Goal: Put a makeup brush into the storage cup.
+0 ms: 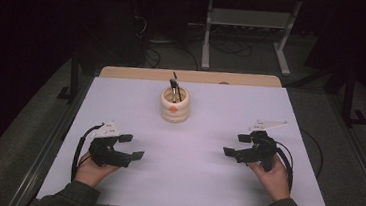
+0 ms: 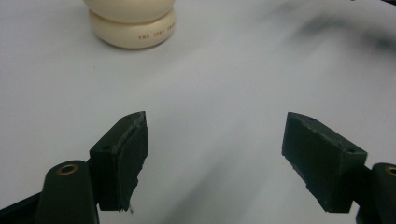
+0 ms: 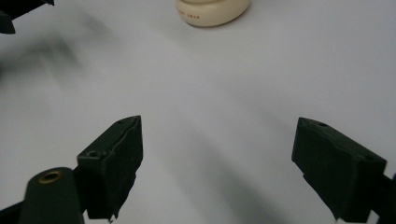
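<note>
Toward the far middle of the white counter (image 1: 192, 149) stands a cream ribbed holder (image 1: 174, 105), upright, with an orange mark low on its front. Dark slender tools (image 1: 175, 87) stick up out of it and lean slightly; what they are is too small to tell. From the left gripper view the holder's base (image 2: 133, 28) shows at the top left, with small reddish lettering around its lowest ring, too small to read. From the right gripper view the same base (image 3: 212, 11) sits at the top edge, a little right of centre.

At the near left, the left gripper (image 1: 134, 146) is held in the person's left hand (image 1: 92, 170) just over the counter, its jaws spread wide with nothing between them. At the near right, the right gripper (image 1: 236, 144) is held in the right hand (image 1: 272, 178), and its jaws too stand wide apart and hold nothing. Both grippers point inward and forward, well apart from each other and from the holder. Each carries a pale three-cornered plate on top and a black cable looping back to the wrist.

Beyond the counter's far edge lies a strip of bare wood (image 1: 191, 76), then a dark floor with a grey metal frame (image 1: 247, 33).
</note>
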Motion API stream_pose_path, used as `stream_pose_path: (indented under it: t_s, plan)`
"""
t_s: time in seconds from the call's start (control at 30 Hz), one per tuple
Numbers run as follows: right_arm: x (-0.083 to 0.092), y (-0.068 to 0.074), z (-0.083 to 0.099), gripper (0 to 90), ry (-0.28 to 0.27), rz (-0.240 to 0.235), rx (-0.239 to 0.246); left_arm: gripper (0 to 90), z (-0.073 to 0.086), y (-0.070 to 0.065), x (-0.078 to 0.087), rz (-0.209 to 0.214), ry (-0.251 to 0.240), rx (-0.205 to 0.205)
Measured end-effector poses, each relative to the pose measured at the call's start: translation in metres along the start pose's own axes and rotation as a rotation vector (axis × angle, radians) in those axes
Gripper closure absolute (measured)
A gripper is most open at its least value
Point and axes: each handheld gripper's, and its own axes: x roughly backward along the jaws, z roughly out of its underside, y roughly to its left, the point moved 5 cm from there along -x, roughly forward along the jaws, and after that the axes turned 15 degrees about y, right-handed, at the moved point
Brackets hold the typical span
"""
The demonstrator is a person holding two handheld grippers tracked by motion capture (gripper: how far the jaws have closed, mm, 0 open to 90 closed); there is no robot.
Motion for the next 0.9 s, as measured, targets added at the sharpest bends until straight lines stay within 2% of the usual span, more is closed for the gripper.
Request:
stream_pose_path:
  t_s: [0.23,0.47,0.6,0.9]
  plan:
    - [0.0,0.0,0.012,15.5,-0.004,-0.002,-0.004,22.5,0.005,-0.003,0.0,-0.013,0.005,-0.015]
    - [0.001,-0.003,0.025,15.6,-0.017,0.002,-0.011,22.5,0.011,-0.008,-0.001,-0.002,0.013,-0.029]
    - [0.002,-0.004,0.029,15.5,-0.02,0.005,-0.016,22.5,0.015,-0.01,-0.003,0.004,0.039,-0.052]
    - [0.009,-0.003,0.038,15.5,-0.045,0.007,-0.026,22.5,0.02,-0.008,-0.006,0.007,0.061,-0.052]
